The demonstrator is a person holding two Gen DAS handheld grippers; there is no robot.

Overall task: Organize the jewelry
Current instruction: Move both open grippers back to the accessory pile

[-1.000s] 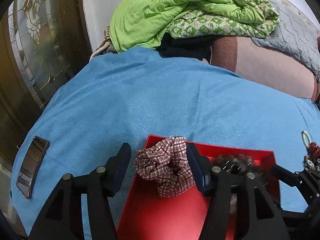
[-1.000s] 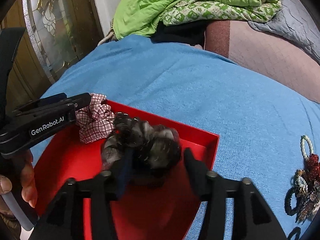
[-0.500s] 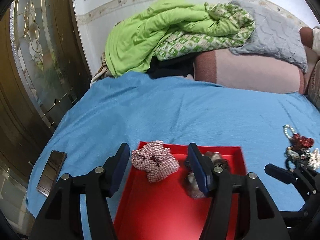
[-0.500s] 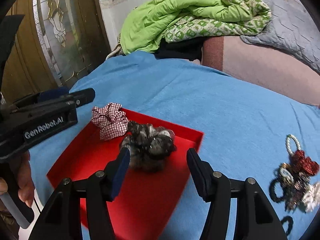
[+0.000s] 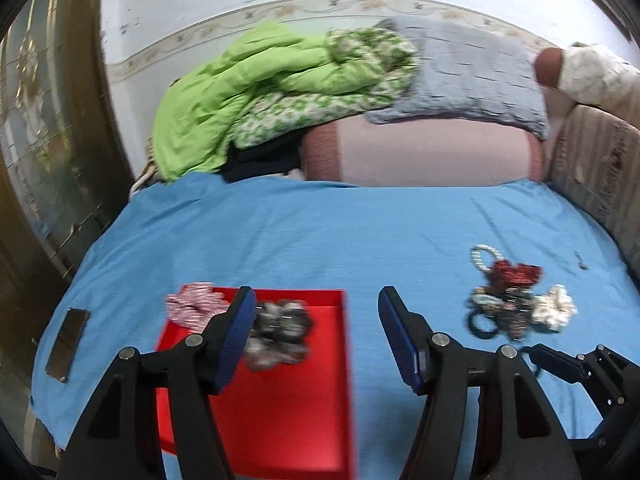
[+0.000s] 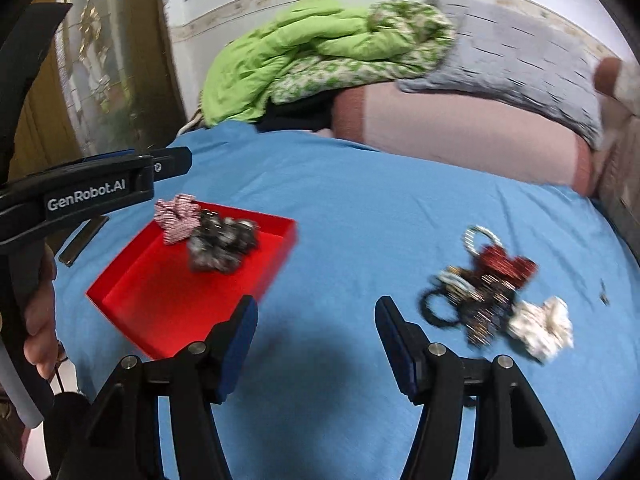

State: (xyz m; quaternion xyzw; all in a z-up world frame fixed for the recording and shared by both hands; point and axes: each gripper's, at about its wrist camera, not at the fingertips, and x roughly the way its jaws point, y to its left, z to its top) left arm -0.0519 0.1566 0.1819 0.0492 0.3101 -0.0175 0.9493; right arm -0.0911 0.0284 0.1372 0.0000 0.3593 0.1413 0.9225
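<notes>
Both grippers have pulled back from the shallow red cardboard tray, leaving the red-and-white checked scrunchie and dark fuzzy scrunchie lying in its far corner. So two pieces look sorted, and the tangled heap of beaded bracelets and hair ties waits on the blue bedspread, well apart from the tray. The left gripper and right gripper both have jaws spread, pinching nothing. Bare bedspread between tray and heap gives free room; a dark phone lies near the bed's left edge.
</notes>
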